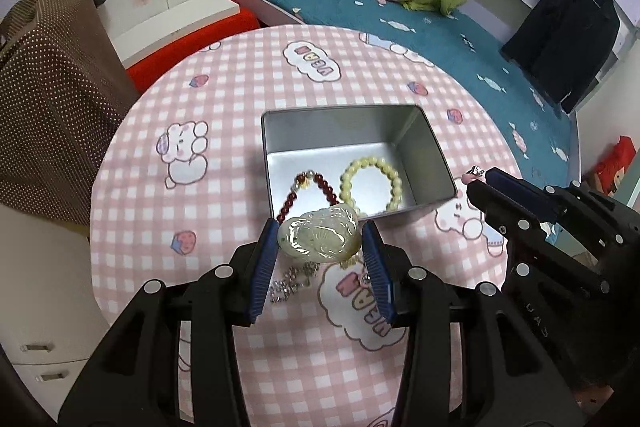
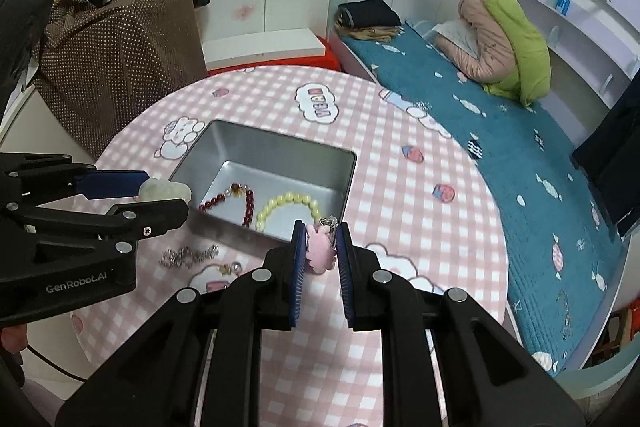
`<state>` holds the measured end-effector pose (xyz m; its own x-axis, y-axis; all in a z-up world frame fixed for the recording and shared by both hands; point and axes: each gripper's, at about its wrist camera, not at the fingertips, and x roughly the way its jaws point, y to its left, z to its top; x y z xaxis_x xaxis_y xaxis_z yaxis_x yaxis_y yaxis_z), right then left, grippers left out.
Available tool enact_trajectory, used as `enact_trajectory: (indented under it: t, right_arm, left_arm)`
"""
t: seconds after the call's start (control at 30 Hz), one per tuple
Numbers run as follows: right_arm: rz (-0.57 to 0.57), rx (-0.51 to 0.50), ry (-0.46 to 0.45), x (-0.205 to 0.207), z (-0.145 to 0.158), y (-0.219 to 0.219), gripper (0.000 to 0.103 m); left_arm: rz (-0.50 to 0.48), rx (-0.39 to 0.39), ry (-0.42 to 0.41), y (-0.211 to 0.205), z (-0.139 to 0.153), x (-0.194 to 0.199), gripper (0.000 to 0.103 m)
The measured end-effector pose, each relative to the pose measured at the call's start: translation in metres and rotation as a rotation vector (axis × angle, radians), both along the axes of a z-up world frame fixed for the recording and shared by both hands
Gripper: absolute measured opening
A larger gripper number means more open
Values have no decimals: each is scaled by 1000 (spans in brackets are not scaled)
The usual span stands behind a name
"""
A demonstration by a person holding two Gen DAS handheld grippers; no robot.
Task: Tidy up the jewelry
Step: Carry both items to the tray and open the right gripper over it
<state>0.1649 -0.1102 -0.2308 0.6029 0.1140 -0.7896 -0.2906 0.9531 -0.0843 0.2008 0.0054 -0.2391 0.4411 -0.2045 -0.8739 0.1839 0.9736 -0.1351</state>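
A silver metal box stands open on the round pink checked table. Inside lie a dark red bead bracelet and a pale yellow bead bracelet. My left gripper is shut on a pale green jade pendant, held just above the box's near edge. My right gripper is shut on a pink charm with a metal clasp, beside the box's right corner. A silver chain lies on the table in front of the box.
The table's cloth has cartoon prints. A small gold and silver piece lies near the chain. A bed with a teal cover runs along the right. A brown dotted cloth hangs at the left.
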Motion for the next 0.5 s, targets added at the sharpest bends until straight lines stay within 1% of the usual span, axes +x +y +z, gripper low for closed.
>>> enact_trajectory:
  t: [0.2,0.5]
  right_arm:
    - [21,4,4,10,0,5,14]
    - [36,14,61,27,-12,6,15]
  left_arm:
    - [8,0,0,1,0,9,43]
    - [9,3,27,0,-8,24,43]
